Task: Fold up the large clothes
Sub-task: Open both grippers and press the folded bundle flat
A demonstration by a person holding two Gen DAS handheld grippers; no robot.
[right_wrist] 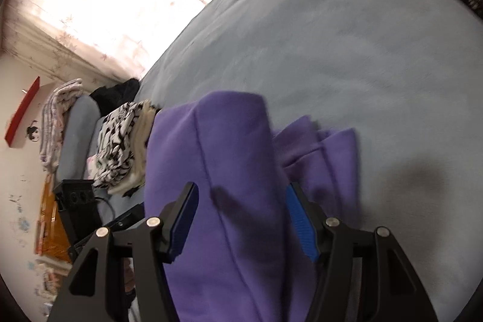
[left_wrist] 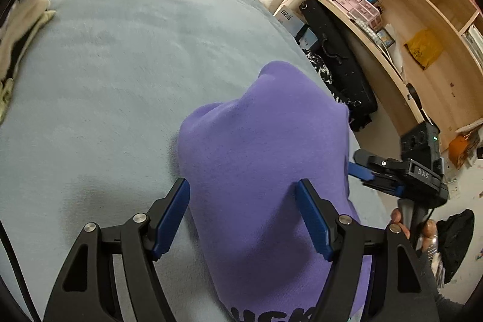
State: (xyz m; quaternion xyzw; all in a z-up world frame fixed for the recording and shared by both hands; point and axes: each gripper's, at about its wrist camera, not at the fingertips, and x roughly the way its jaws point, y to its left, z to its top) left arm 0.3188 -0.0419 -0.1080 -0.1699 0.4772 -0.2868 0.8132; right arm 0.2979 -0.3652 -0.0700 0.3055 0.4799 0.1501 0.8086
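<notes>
Both tools, left (left_wrist: 243,216) and right (right_wrist: 241,219), stand with jaws apart, straddling the soft purple fleece sweatshirt (left_wrist: 262,159) bunched on the grey-blue bed (left_wrist: 120,65); its length runs forward between each tool's fingers.

Purple garment (left_wrist: 265,147), grey-blue blanket (left_wrist: 120,56), b/w clothes (right_wrist: 117,138)

Both the left gripper (left_wrist: 243,189) and the right gripper (right_wrist: 240,198) are matte black linkages with silver round pivot screws and ribbed blue pads lining the jaws, the right one's body marked "DAS" in white, its grey handle wrapped by bare-skinned fingers (left_wrist: 400,221).
</notes>
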